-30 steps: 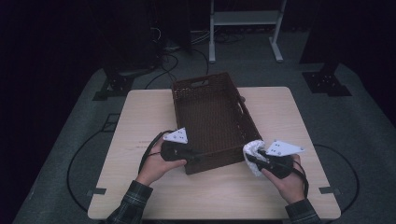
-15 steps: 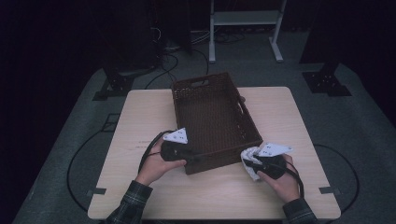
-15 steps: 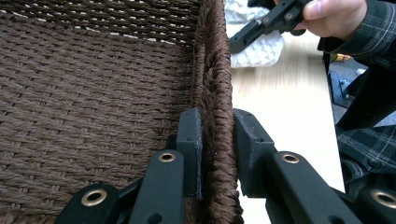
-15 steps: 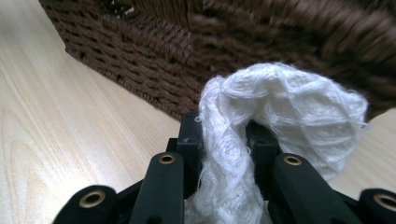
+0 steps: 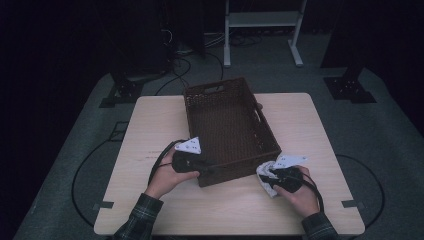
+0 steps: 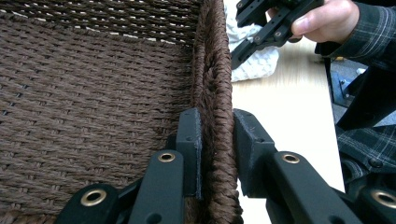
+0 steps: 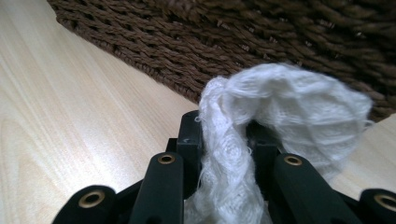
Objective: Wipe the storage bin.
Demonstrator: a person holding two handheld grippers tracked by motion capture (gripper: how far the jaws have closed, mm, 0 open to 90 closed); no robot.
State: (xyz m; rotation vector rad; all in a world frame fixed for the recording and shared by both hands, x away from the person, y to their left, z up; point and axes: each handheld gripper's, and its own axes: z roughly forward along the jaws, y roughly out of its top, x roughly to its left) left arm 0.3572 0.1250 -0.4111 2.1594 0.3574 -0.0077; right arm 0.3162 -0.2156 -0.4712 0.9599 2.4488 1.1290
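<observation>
A dark brown woven basket (image 5: 227,127) stands in the middle of the light wooden table (image 5: 150,120). My left gripper (image 5: 204,170) is shut on the basket's near wall (image 6: 215,121), one jaw inside and one outside. My right gripper (image 5: 272,176) sits by the basket's near right corner, shut on a white knitted cloth (image 7: 261,116). The cloth (image 5: 267,180) bunches up between the jaws and droops onto the table beside the basket's outer wall (image 7: 243,42). The left gripper view also catches the right gripper (image 6: 271,28) and the cloth (image 6: 254,65) farther off.
The basket is empty inside (image 5: 225,125). A white metal stand (image 5: 260,30) and black cables (image 5: 180,60) lie on the floor beyond the table. Bare tabletop stretches left (image 5: 155,130) and right (image 5: 305,125) of the basket.
My right gripper has come down and a little left with the white cloth, now low at the basket's near right corner. The left gripper stays on the basket wall.
</observation>
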